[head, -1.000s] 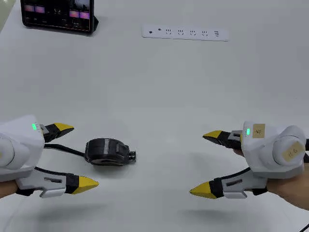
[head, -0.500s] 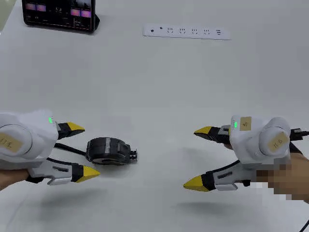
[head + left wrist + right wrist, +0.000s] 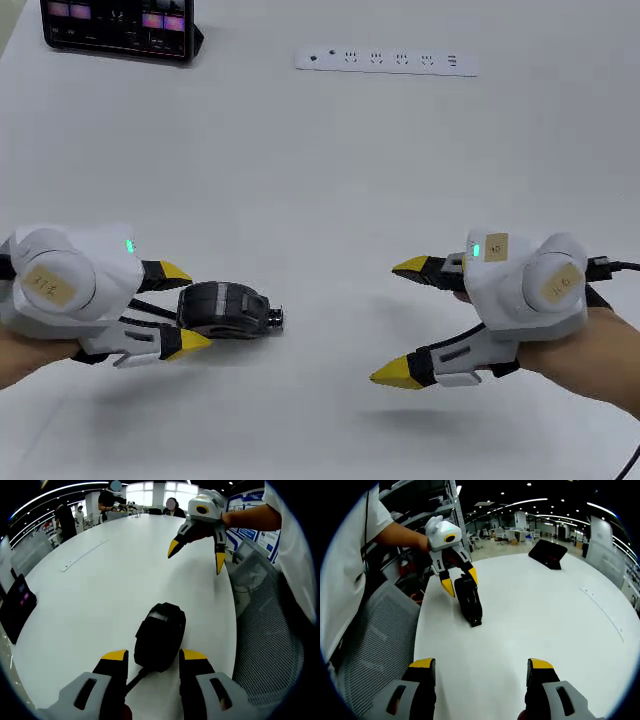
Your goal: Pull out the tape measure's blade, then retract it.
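Observation:
A black tape measure (image 3: 224, 310) lies on the white table (image 3: 330, 180), its blade end pointing right. My left gripper (image 3: 185, 306) is open, and its yellow fingertips (image 3: 178, 271) straddle the case's rear end. In the left gripper view the tape measure (image 3: 160, 635) sits between the two jaws of the left gripper (image 3: 152, 655); contact cannot be told. My right gripper (image 3: 402, 318) hangs open over bare table, well right of the case. In the right gripper view the tape measure (image 3: 470, 601) lies far ahead of the open right gripper (image 3: 480, 664), with the left gripper (image 3: 459, 582) on it.
A white power strip (image 3: 385, 62) lies at the table's far side, and a dark tablet (image 3: 118, 28) stands at the far left. A mesh chair (image 3: 265, 625) stands beside the table's near edge. Several people stand far off across the room.
My left gripper has moved right until its fingertips straddle the tape measure's rear. The right gripper has drifted left toward the middle. The tape measure has not moved.

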`<action>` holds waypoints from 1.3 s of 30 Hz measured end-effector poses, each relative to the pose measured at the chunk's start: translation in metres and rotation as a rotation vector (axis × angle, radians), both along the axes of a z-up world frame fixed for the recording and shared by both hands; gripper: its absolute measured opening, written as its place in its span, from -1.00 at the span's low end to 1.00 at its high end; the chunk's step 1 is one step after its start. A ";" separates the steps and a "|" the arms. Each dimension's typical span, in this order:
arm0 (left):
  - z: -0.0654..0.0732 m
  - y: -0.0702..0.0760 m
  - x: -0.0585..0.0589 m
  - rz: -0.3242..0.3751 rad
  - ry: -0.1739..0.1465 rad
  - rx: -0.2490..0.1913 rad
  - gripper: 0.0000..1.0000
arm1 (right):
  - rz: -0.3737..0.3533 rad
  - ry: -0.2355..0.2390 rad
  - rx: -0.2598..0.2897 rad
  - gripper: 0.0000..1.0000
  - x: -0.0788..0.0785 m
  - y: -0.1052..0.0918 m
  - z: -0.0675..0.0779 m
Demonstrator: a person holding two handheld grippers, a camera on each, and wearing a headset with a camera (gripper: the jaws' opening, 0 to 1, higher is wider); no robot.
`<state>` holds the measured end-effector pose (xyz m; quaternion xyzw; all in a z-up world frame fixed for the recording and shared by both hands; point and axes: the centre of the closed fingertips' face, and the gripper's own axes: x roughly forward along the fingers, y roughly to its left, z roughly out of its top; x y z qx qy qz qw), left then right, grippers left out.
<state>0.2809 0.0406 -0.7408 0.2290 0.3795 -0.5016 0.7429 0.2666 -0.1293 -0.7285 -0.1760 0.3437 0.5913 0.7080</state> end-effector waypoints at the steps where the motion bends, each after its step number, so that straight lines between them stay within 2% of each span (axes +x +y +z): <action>1: -0.001 0.000 0.000 -0.002 0.002 0.004 -0.29 | 0.000 0.000 0.001 0.45 0.000 0.000 0.000; 7: -0.005 -0.003 -0.002 -0.016 0.004 0.011 -0.40 | -0.001 0.005 0.006 0.45 0.000 0.002 -0.002; 23: -0.009 -0.001 0.000 -0.024 -0.002 0.029 -0.45 | 0.006 0.013 0.013 0.41 -0.001 0.008 -0.008; 32: -0.009 -0.002 0.000 -0.045 -0.012 0.048 -0.47 | 0.022 0.004 0.031 0.33 0.005 0.020 -0.013; 39: -0.009 -0.001 0.000 -0.048 -0.015 0.055 -0.47 | 0.048 -0.021 0.060 0.15 0.008 0.039 -0.017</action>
